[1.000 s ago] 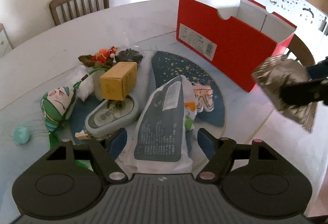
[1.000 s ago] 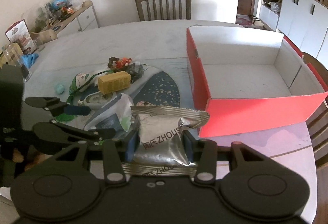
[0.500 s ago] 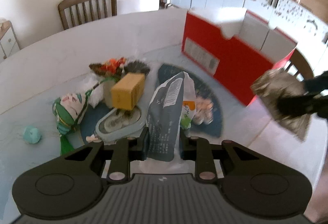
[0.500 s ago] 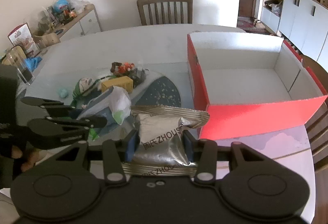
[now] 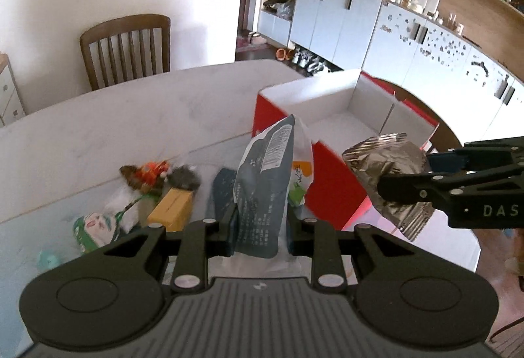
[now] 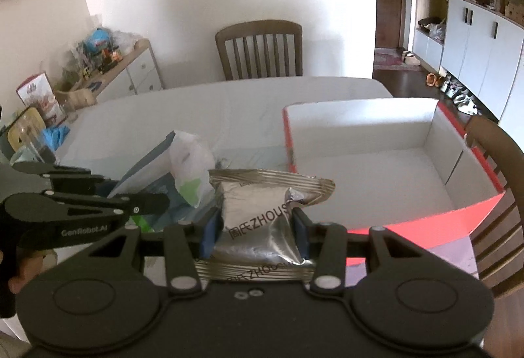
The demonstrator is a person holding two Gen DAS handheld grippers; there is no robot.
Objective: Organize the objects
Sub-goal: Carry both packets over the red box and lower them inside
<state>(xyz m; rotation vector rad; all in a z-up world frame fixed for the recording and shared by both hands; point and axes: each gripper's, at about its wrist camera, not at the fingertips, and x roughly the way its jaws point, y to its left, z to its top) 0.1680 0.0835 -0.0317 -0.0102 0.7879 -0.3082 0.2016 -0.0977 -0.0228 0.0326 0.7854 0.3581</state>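
My left gripper is shut on a grey and white snack bag and holds it up above the table, left of the red box. The bag also shows in the right wrist view. My right gripper is shut on a silver foil pouch and holds it in the air just in front of the box's near red wall. The pouch also shows in the left wrist view. The open box has a white, bare inside.
On the table's left lie a yellow box, a green and white doll, an orange plush, a dark fan and a small teal ball. A wooden chair stands at the far side, another chair to the right.
My left gripper closed on the snack bag and lifted it off the table toward the box. My right gripper rose with the foil pouch, nearer the box.
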